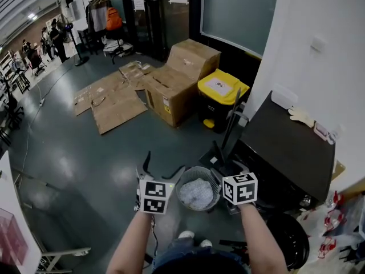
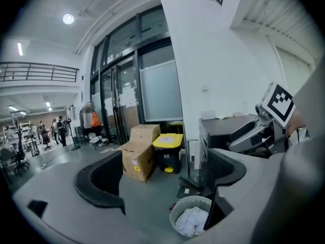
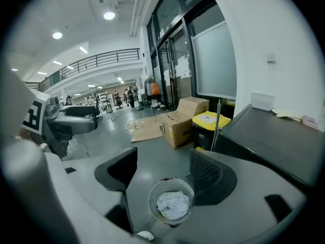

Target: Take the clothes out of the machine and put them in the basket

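The left gripper's fingers (image 2: 101,181) stand wide apart with nothing between them; only floor shows in the gap, and the basket sits low at 5 o'clock, partly behind the right-hand finger. The right gripper's fingers (image 3: 212,174) are also apart and empty, and the basket shows through their gap at 6 o'clock.

In the head view the left gripper (image 1: 163,167) hangs at 9 o'clock of the basket (image 1: 197,169) and the right gripper (image 1: 227,178) at its 3 o'clock. Both are above the rim and touch neither basket nor cloth. 2 forearms reach in from 6 o'clock.

The basket is a round, pale, slatted one standing upright on the grey floor (image 1: 85,164). 1 crumpled white piece of clothing (image 1: 197,194) lies inside it.

The dark machine (image 1: 285,147) stands at 3 o'clock of the basket, against the white wall. Whether any clothes are in it cannot be told.

Further out, at 12 o'clock, stands a black bin with a yellow lid (image 1: 222,87). Cardboard boxes (image 1: 179,79) are just beside it at 11 o'clock, and flattened cardboard (image 1: 111,101) lies on the floor at 10 o'clock. People stand far off at 10 o'clock.
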Available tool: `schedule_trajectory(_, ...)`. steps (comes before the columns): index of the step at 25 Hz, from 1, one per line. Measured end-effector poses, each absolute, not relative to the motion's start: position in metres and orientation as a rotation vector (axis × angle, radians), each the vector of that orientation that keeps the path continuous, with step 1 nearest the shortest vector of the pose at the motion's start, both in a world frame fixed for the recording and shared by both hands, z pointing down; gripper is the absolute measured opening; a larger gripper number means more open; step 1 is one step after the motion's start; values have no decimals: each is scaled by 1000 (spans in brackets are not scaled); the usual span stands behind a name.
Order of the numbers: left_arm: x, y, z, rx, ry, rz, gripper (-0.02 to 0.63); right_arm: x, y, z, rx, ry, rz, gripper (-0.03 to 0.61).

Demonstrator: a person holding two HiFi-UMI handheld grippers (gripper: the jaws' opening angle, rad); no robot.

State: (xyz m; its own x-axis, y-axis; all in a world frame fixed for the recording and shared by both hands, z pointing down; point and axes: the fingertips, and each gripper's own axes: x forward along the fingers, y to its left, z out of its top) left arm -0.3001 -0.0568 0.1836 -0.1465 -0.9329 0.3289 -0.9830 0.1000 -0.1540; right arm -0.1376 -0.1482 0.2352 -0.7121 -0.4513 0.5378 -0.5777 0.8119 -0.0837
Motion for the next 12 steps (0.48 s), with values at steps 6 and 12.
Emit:
schedule_trajectory(6, -283, -71, 183, 2020, -2169, 526, 523, -120, -146, 230, 793, -2510, 348, 304)
schedule_trajectory(12, -250, -99, 179, 2119, -2105, 526, 523, -87, -152, 221, 855, -2497, 345, 304)
